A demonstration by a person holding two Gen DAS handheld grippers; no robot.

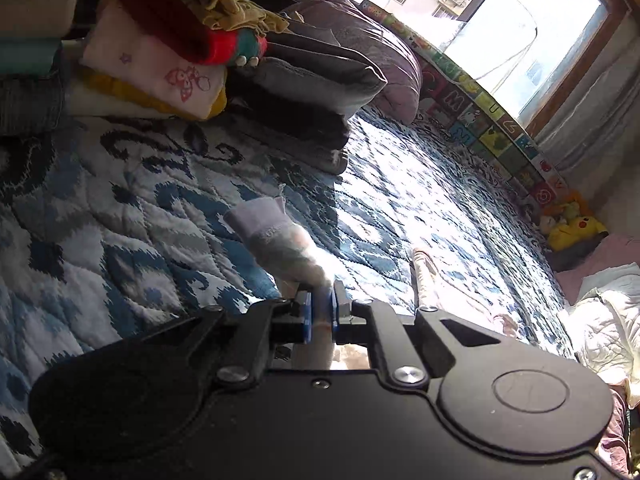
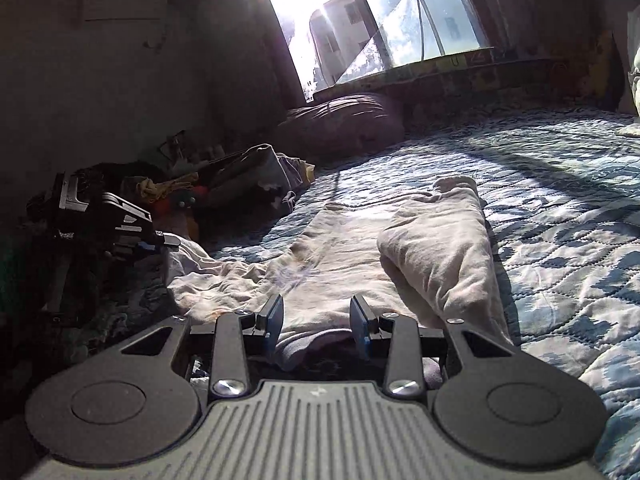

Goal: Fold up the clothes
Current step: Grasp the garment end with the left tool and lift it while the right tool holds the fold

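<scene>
Left gripper (image 1: 321, 312): blue pads pressed together on a fold of the pale garment (image 2: 360, 240), cuff (image 1: 260, 220) lifted clear of the quilt (image 1: 120, 220). Right gripper (image 2: 318, 320): jaws spread, empty, poised over the near hem. The garment lies lengthwise on the quilt, right side already folded over. Step in hand, by judgement: folding the left sleeve inward. Next move calls for carrying the cuff across and releasing it flat. Window glare washes out the cloth; the garment's type and near edge are unclear
</scene>
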